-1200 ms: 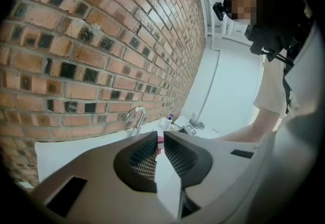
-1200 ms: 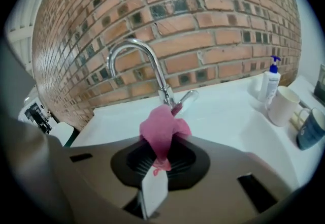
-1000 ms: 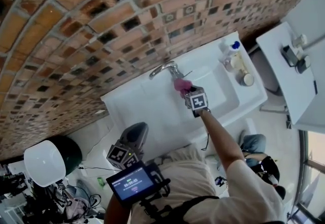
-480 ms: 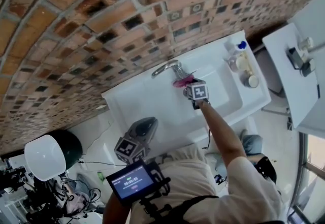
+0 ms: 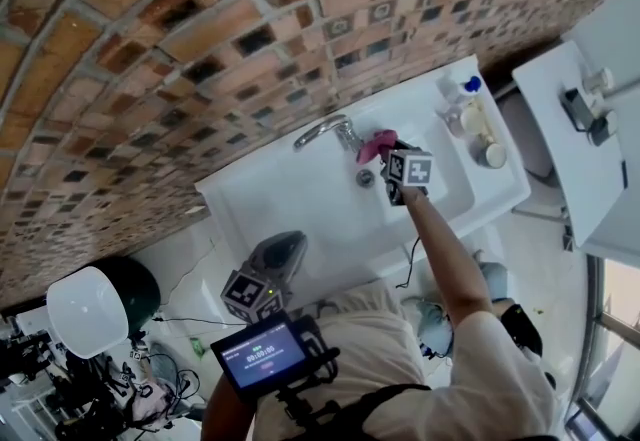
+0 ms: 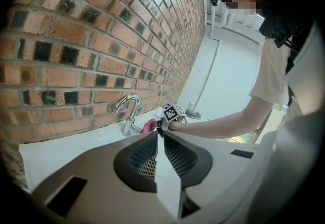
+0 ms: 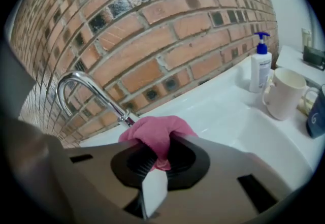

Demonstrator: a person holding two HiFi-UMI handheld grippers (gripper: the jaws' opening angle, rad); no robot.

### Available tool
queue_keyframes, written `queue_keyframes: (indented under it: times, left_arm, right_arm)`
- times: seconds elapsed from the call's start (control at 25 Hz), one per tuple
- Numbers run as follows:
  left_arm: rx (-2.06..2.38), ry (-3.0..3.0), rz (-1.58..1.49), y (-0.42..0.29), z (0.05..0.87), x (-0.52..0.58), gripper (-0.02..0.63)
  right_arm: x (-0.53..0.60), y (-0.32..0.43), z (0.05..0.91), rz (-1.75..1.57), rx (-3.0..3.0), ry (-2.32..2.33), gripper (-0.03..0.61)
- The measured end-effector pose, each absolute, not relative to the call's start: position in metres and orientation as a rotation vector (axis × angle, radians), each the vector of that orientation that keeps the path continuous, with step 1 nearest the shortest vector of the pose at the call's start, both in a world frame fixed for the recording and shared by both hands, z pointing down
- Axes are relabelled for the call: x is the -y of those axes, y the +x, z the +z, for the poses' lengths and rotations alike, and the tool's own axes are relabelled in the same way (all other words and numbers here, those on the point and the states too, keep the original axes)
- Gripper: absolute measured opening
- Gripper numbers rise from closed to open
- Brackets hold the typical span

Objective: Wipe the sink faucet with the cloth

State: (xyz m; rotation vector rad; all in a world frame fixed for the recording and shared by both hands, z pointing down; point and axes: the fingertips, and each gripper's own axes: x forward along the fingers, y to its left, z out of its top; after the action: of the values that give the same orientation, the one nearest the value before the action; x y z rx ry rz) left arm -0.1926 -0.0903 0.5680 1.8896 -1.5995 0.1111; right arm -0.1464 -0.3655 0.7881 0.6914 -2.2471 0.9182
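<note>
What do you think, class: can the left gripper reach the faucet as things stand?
Probably not from here. The left gripper hangs shut near the person's body, short of the sink, with the faucet at its far edge. The right gripper, holding the cloth, also crowds the faucet's base.

left gripper [image 6: 158,135]: jaws together, nothing between them, held low by the torso | right gripper [image 7: 158,154]: jaws clamped on cloth [image 7: 155,134] bunched at tips | right arm [image 5: 440,254]: stretched forward
</note>
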Motion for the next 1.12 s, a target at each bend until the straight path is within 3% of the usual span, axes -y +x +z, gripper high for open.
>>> queue_keyframes:
  times: [0.24,0.44,0.84,1.12]
  left_arm:
    - [1.632,1.918,0.125,-0.201,0.574,0.082,0.035]
    - [1.659,1.883,0.068,-0.201,0.566,0.077,0.035]
    - [1.664,1.843,0.038,-0.199,0.564,0.059,0.035]
    - [1.693,1.794,0.043,-0.209,0.566,0.043,0.035]
  right_arm:
    - [0.398,-0.136,0.717,1.06,2.486,0.822,0.055]
    - [0.359,-0.146,0.682,0.756,2.515,0.716,0.055]
    - [0.244,-0.216,0.738,0.2,2.359,0.348,0.055]
    - [0.209,-0.257,0.741,0.155,2.375,0.208,0.055]
